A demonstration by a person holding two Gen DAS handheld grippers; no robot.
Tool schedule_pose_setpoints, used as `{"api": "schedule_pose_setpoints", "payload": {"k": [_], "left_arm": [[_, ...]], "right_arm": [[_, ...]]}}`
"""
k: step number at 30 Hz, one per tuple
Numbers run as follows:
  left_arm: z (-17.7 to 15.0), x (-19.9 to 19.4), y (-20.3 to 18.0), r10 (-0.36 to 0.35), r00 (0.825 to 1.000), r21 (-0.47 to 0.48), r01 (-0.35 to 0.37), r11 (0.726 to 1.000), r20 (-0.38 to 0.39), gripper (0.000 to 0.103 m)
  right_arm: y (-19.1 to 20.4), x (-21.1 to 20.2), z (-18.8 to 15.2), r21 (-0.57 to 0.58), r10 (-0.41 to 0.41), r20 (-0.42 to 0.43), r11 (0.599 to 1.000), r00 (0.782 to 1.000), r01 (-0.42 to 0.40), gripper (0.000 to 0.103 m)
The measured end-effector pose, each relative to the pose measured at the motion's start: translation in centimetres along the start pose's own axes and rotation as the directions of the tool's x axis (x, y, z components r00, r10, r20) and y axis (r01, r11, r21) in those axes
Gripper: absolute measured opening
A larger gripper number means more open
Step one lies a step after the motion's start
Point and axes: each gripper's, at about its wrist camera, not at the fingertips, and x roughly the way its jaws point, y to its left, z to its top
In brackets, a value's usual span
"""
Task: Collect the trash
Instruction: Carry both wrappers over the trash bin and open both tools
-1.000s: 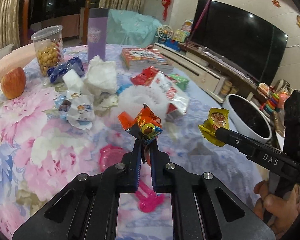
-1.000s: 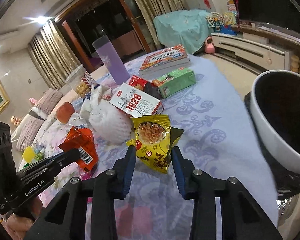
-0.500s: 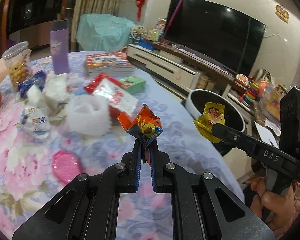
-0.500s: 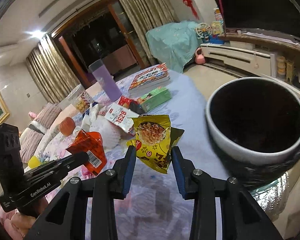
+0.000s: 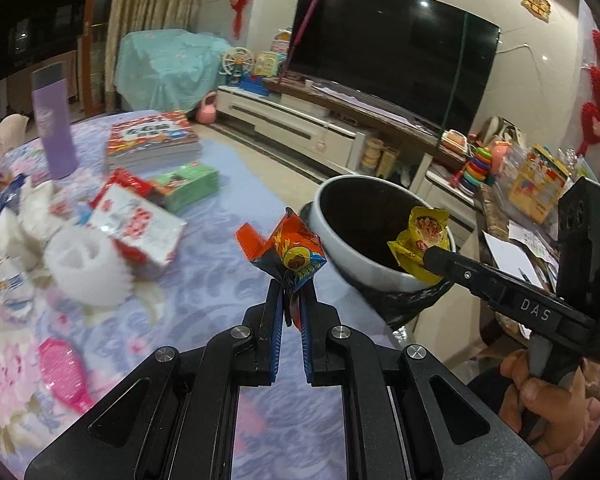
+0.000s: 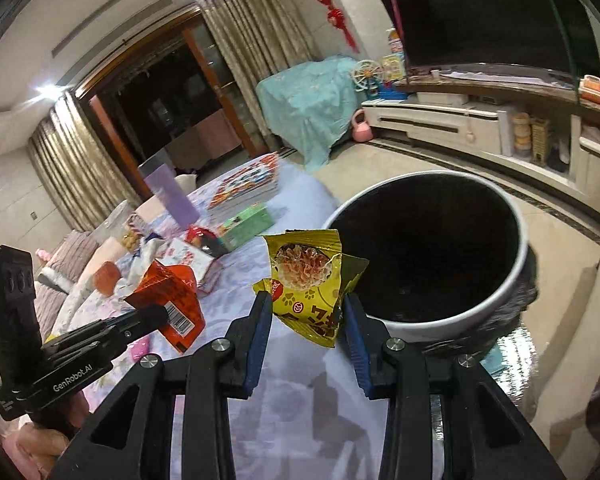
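Note:
My left gripper (image 5: 291, 289) is shut on an orange snack wrapper (image 5: 288, 248) and holds it above the table's edge, just left of the white trash bin (image 5: 342, 252). My right gripper (image 6: 305, 303) is shut on a yellow snack packet (image 6: 306, 280) and holds it at the bin's (image 6: 492, 304) near rim. In the left wrist view the yellow packet (image 5: 422, 236) hangs over the bin's right rim. In the right wrist view the orange wrapper (image 6: 172, 296) sits in the left gripper (image 6: 162, 314) to the left.
The flowered tablecloth (image 5: 220, 264) carries crumpled white paper (image 5: 88, 264), a red-and-white packet (image 5: 136, 224), a green box (image 5: 188, 186), books (image 5: 152, 142), a purple bottle (image 5: 54, 120) and a pink lid (image 5: 62, 372). A TV stand (image 5: 300, 128) lies beyond the bin.
Both grippers have swung right from over the table toward the trash bin, each still holding its wrapper. The yellow packet now hangs at the bin's rim.

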Motion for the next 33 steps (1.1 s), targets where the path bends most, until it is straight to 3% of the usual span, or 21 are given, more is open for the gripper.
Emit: {"api": "schedule_pose_setpoints", "payload": {"k": [19,30,33], "left_arm": [[4.5,6.6,-6.4,-0.105,0.993,0.07,0.108,0.992,-0.044,0.008],[4.7,9.7,-7.6,-0.1,0.991,0.085,0.108,0.991,-0.094,0.008],[4.5,10.5,-7.7,-0.097,0.988,0.084,0.107,0.991,-0.118,0.012]], "right_arm": [[-6.1,0.0,3.0,0.021,-0.11,-0.004,0.994,0.994,0.11,0.038],[-7.4,1.1,4.4,0.007,-0.131,-0.025,0.991,0.991,0.131,0.041],[-7.8,1.5,4.5,0.005,-0.133,-0.036,0.991,0.991,0.133,0.043]]}}
